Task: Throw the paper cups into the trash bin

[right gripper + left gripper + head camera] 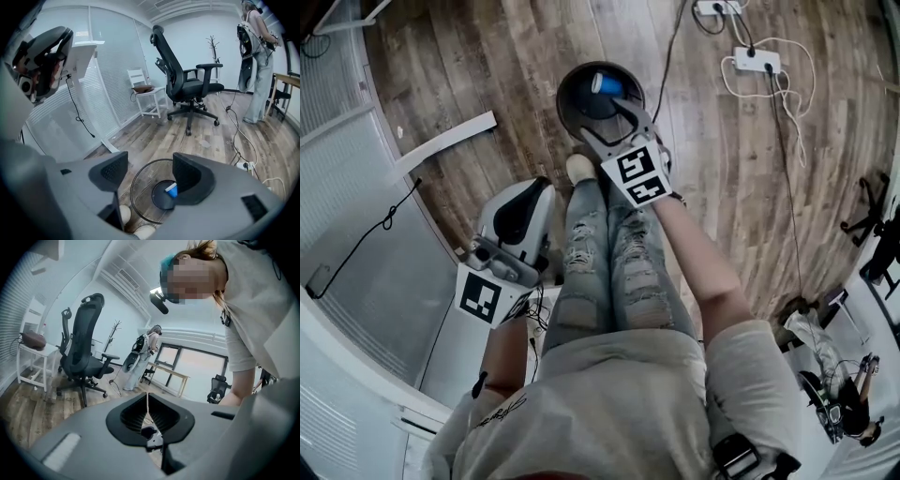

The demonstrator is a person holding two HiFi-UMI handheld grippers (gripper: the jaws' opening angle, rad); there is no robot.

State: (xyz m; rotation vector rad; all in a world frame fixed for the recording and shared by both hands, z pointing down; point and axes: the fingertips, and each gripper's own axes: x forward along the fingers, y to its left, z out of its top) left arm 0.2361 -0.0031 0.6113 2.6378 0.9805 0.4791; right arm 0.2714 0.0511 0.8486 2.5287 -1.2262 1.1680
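One cup (171,190) in bin (131,191), right gripper (149,164) above

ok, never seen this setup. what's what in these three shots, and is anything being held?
No robot here: a person carries a hand-held two-jaw claw in each hand. The head view comes from a camera on the person's head, looking down past their ripped grey jeans at the brown wooden plank floor. The other two cameras ride on the claws and look along the jaws. The right claw hangs over the round black trash bin, jaws apart and empty; a blue paper cup lies at the bin's bottom. The left claw is tilted up toward the room, jaws together on nothing.
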